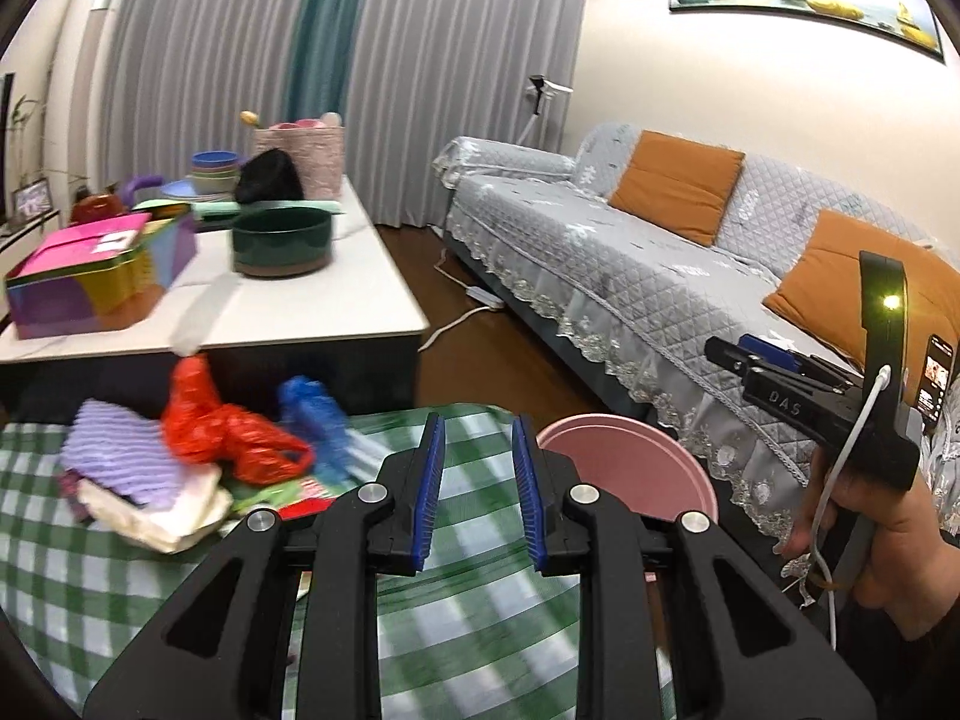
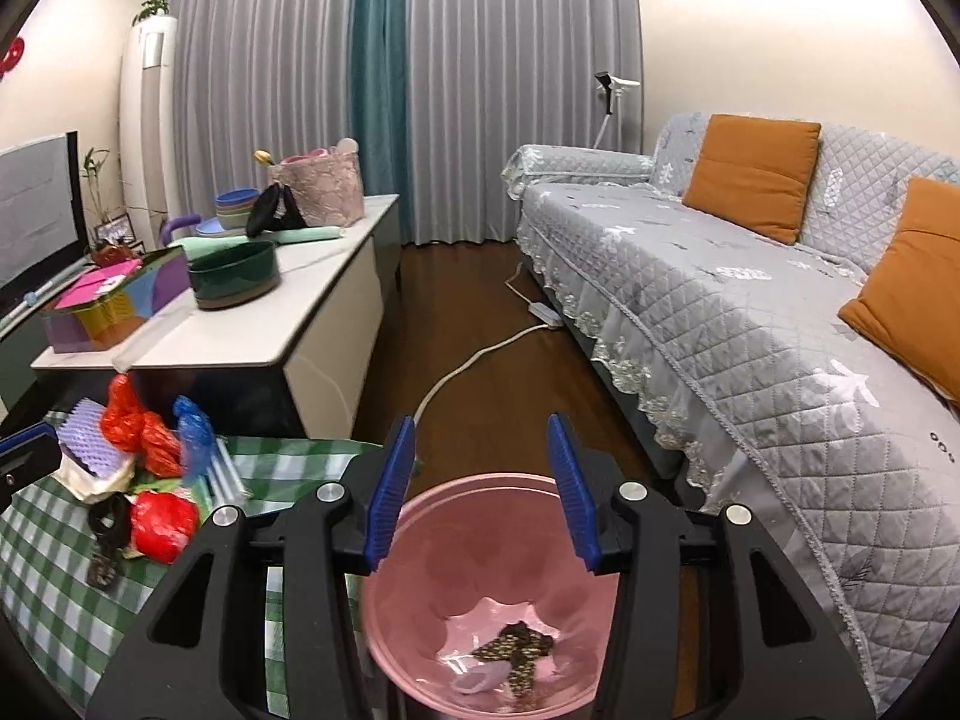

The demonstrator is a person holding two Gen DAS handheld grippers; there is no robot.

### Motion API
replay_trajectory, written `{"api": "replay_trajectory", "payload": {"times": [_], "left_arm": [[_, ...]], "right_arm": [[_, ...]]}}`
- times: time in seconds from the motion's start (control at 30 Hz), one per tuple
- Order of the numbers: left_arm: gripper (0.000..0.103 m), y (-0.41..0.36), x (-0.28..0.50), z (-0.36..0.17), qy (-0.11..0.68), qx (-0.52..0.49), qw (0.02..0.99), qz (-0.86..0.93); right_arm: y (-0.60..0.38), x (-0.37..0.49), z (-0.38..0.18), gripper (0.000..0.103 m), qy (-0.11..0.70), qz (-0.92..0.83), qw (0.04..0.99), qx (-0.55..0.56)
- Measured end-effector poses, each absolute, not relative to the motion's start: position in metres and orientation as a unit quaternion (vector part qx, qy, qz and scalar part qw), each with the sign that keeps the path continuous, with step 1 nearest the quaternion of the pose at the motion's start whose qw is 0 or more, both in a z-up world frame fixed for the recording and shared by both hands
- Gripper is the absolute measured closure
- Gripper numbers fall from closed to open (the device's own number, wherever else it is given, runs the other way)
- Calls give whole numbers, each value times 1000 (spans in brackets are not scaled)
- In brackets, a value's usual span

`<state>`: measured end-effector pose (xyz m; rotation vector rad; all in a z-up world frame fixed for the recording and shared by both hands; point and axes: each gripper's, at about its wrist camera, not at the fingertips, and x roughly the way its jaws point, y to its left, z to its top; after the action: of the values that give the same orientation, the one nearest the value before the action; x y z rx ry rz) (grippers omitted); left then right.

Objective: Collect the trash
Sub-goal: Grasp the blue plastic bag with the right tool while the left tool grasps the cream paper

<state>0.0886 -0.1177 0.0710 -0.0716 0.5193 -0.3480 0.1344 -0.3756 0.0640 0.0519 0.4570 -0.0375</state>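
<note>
A pile of trash lies on a green checked cloth (image 1: 480,630): a red plastic bag (image 1: 222,426), a blue bag (image 1: 312,414), a purple ribbed foam piece (image 1: 114,450) and a cream scrap (image 1: 156,510). My left gripper (image 1: 478,426) hovers over the cloth to the right of the pile, open with nothing between its pads. A pink bin (image 2: 480,546) stands beside the cloth and holds a brown patterned scrap (image 2: 516,648) and pale bits. My right gripper (image 2: 482,423) is above the bin, open and empty. In the left wrist view it (image 1: 744,351) shows at the right, held by a hand (image 1: 888,534).
A low white table (image 1: 336,312) behind the cloth carries a coloured tin box (image 1: 90,276), a green pot (image 1: 282,240), stacked bowls and a pink basket. A grey covered sofa (image 2: 750,324) with orange cushions runs along the right. A power strip (image 2: 543,312) and cable lie on the wooden floor.
</note>
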Motion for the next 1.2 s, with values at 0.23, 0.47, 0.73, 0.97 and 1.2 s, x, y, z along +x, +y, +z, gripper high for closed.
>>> {"api": "replay_trajectory", "payload": {"times": [0.23,0.47,0.73,0.97,1.2], "left_arm": [[80,-64,77,73,255,-31,957,-138],[80,-6,81,54,259,-71,960,-73],[80,30,99,18,283,-106,953,-15],[55,45,114,-7,306,-131,942,32],[50,60,130,-27,330,-153,929,64]], "right_arm": [[-336,136,70,56,216,17,976,14],[-291,152,65,56,219,63,974,1],[-247,176,40,57,241,115,964,-7],[-210,203,10,57,269,150,951,-17],[-183,226,-11,56,290,181,940,-9]]}}
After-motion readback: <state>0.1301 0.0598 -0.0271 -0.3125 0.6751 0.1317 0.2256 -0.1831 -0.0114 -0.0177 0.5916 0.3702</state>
